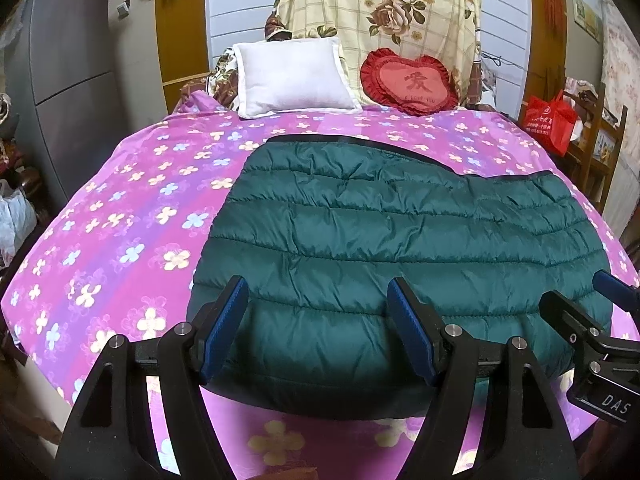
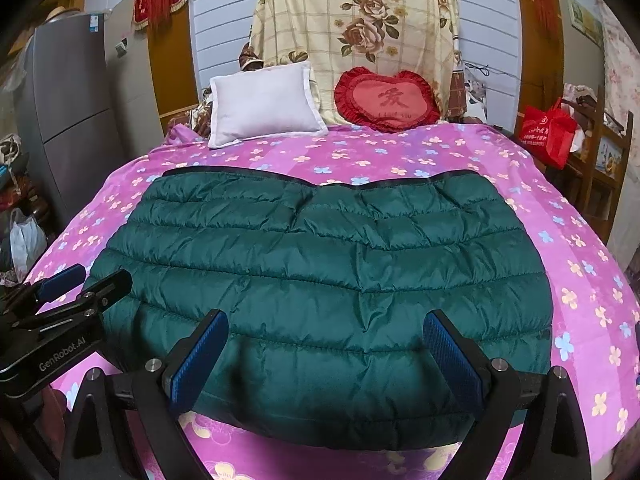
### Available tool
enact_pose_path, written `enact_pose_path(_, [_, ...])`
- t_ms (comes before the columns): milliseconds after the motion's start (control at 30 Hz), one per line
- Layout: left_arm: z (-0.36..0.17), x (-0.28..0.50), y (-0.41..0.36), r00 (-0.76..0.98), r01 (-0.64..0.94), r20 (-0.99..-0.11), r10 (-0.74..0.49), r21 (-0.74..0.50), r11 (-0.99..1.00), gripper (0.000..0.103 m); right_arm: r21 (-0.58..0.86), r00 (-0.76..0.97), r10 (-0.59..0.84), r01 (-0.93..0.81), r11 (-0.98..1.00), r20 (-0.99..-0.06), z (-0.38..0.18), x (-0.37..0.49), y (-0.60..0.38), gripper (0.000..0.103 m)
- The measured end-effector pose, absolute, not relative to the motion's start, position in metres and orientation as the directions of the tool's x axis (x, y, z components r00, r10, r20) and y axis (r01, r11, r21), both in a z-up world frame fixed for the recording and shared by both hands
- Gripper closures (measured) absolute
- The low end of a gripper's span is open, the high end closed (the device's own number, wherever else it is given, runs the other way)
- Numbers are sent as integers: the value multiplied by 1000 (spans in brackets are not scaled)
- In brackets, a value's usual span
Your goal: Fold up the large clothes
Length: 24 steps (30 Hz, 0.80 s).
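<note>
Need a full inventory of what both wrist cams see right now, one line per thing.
quilted jacket: 1, dark green, lying flat and folded on the bed, nearest the grippers
bedsheet: 1, pink-purple with flowers, covering the bed
pillow: 1, white, at the head of the bed, left
heart cushion: 1, red, at the head, right of the pillow
floral cloth: 1, cream with roses, draped behind the cushions
fridge: 1, grey, left of the bed
bag: 1, red, on wooden shelving at right
left gripper: 1, black with blue pads, open over the jacket's near edge
right gripper: 1, same, open over the near edge
</note>
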<state>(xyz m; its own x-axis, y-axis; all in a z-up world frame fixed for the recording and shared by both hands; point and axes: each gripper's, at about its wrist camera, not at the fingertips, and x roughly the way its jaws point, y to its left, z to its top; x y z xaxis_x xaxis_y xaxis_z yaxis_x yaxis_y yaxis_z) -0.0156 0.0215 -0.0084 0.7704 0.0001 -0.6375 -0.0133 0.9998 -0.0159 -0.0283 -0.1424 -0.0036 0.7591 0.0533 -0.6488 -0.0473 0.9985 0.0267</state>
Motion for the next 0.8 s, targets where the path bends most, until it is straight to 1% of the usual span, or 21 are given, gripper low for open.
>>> enact_pose_path(800, [-9,-15,18,768,-5,-641,-5,-14,1000,31,37,753,50,-34,999,-656,-6,-25,-147,6])
